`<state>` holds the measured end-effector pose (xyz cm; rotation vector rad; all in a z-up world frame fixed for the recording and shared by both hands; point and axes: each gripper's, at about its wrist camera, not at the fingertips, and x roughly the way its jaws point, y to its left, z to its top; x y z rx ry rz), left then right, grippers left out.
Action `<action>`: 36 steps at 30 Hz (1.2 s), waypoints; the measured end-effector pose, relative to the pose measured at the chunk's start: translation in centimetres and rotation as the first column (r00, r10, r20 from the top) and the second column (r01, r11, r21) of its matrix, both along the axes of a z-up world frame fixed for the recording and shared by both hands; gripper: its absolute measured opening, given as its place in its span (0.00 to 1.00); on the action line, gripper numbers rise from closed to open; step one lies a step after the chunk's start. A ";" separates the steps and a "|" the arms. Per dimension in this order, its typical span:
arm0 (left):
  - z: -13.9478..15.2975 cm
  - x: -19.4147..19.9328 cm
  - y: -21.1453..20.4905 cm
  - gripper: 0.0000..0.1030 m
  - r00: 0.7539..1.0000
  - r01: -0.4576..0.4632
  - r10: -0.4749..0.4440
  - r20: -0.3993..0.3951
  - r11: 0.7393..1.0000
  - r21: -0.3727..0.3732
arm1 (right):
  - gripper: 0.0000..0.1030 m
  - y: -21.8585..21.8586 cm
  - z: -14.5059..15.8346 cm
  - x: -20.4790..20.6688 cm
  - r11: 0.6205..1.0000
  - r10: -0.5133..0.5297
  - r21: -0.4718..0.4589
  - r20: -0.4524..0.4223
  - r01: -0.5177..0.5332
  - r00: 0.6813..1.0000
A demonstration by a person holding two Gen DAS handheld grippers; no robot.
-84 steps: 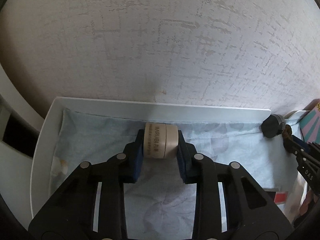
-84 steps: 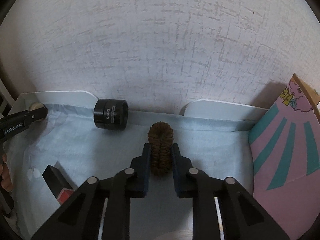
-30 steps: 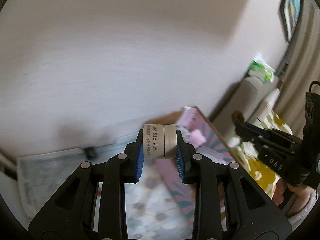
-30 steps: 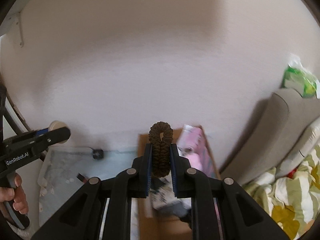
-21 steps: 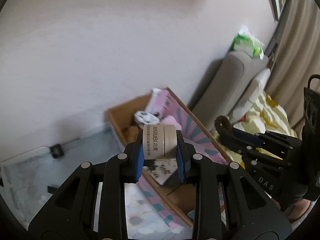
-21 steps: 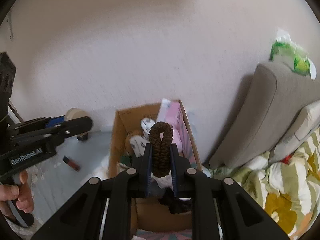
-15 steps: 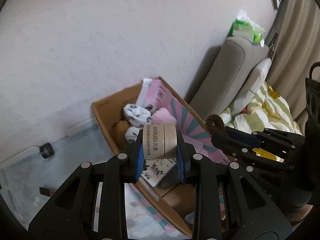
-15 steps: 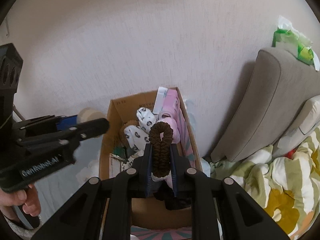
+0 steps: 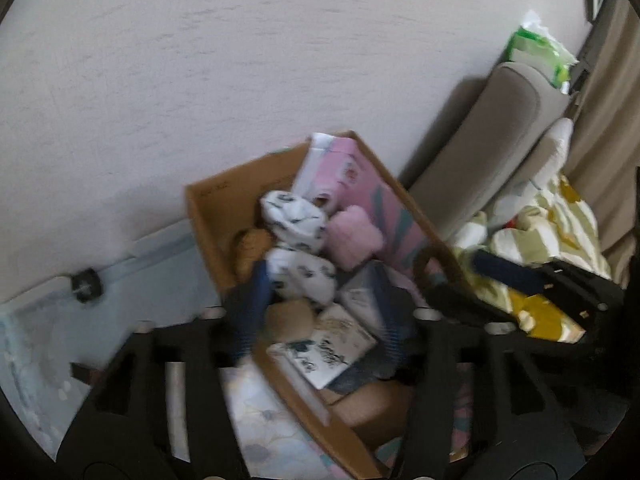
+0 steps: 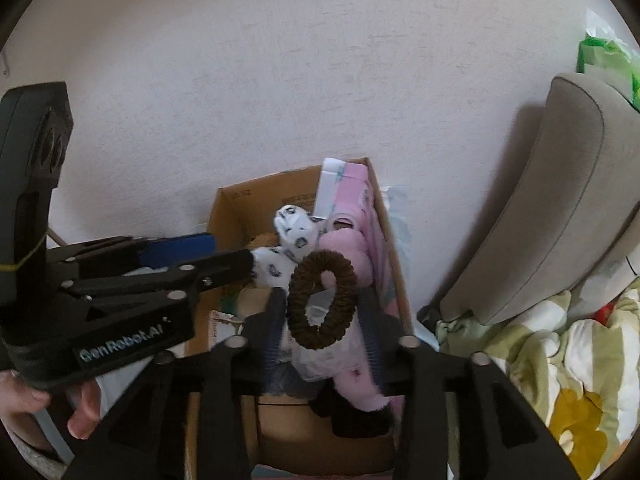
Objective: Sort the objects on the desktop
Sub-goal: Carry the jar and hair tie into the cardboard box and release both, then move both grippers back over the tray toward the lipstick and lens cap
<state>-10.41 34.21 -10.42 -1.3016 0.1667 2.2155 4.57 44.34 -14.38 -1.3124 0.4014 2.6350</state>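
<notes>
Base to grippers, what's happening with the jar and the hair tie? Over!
Left gripper, right gripper: jaws just opened wider. Cream jar loose between left jaws, hair tie loose between right. Both over the cardboard box, socks inside.

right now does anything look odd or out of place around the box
The brown hair tie sits loose between the right gripper fingers, whose jaws have just been opening, so it is mid-drop above the cardboard box. The box itself is a jumble of socks and packets piled anyhow, nothing spilled outside.
</notes>
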 end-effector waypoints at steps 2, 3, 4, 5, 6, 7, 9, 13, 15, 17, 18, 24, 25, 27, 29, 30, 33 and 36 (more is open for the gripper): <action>0.4 -0.1 -0.8 0.96 0.999 -0.027 0.026 -0.038 0.999 -0.019 | 0.48 0.4 0.2 0.3 1.000 -0.016 0.001 -0.010 0.016 1.000; 0.8 0.0 -1.4 1.00 0.998 -0.033 0.033 -0.051 0.999 -0.007 | 0.50 0.7 0.4 0.5 1.000 -0.021 -0.006 -0.022 0.020 1.000; 1.2 -0.1 -1.9 1.00 0.998 -0.038 0.039 -0.057 0.999 0.012 | 0.53 1.0 0.7 0.8 0.999 -0.032 -0.013 -0.038 0.031 0.999; 1.5 -0.2 -2.4 1.00 0.998 -0.039 0.040 -0.057 0.999 0.024 | 0.55 1.1 0.9 1.0 0.999 -0.040 -0.015 -0.048 0.039 0.998; 1.8 -0.2 -2.8 1.00 0.997 -0.042 0.044 -0.057 0.999 0.029 | 0.56 1.2 1.2 1.1 0.999 -0.046 -0.017 -0.057 0.045 0.997; 2.1 -0.3 -3.3 1.00 0.997 -0.047 0.049 -0.062 0.999 0.025 | 0.57 1.3 1.5 1.2 0.998 -0.055 -0.015 -0.065 0.055 0.996; 2.7 -0.3 -4.4 1.00 0.995 -0.059 0.060 -0.081 0.998 0.014 | 0.57 1.3 2.0 1.2 0.998 -0.069 -0.011 -0.072 0.069 0.995; 3.8 -0.1 -6.8 1.00 0.991 -0.085 0.087 -0.098 0.996 0.023 | 0.57 0.6 3.2 1.0 0.997 -0.079 -0.014 -0.106 0.078 0.991; 4.3 0.0 -8.0 1.00 0.989 -0.098 0.100 -0.107 0.995 0.026 | 0.57 -0.1 3.8 0.8 0.997 -0.074 -0.003 -0.117 0.074 0.990; 4.9 0.0 -9.4 1.00 0.987 -0.110 0.113 -0.117 0.993 0.030 | 0.57 -1.0 4.3 0.5 0.998 -0.063 0.004 -0.126 0.064 0.990; 5.2 0.1 -10.1 1.00 0.985 -0.118 0.121 -0.125 0.992 0.032 | 0.57 -1.5 4.5 0.3 0.998 -0.057 0.006 -0.130 0.058 0.990; 7.1 0.3 -15.7 1.00 0.966 -0.191 0.195 -0.168 0.981 0.037 | 0.57 -4.8 5.8 -1.2 1.000 0.002 0.015 -0.153 0.000 0.988; 7.2 0.4 -16.6 1.00 0.963 -0.202 0.206 -0.173 0.979 0.037 | 0.57 -5.5 6.0 -1.5 1.000 0.016 0.021 -0.157 -0.012 0.987; 7.5 0.5 -18.5 1.00 0.957 -0.224 0.227 -0.180 0.974 0.035 | 0.57 -6.9 6.5 -2.2 0.999 0.044 0.031 -0.163 -0.039 0.986; 7.5 0.6 -20.5 1.00 0.951 -0.249 0.251 -0.179 0.968 0.034 | 0.57 -8.4 6.8 -2.8 0.997 0.074 0.037 -0.169 -0.068 0.983; 7.3 0.7 -21.7 1.00 0.948 -0.265 0.267 -0.172 0.964 0.035 | 0.57 -9.0 6.9 -3.0 0.996 0.085 0.039 -0.170 -0.079 0.982; 6.6 1.1 -24.2 1.00 0.944 -0.292 0.294 -0.152 0.956 0.040 | 0.57 -11.0 7.0 -4.1 0.992 0.124 0.041 -0.164 -0.119 0.979; 5.7 1.5 -26.2 1.00 0.940 -0.311 0.311 -0.142 0.950 0.023 | 0.57 -12.9 6.7 -5.2 0.987 0.163 0.038 -0.153 -0.159 0.975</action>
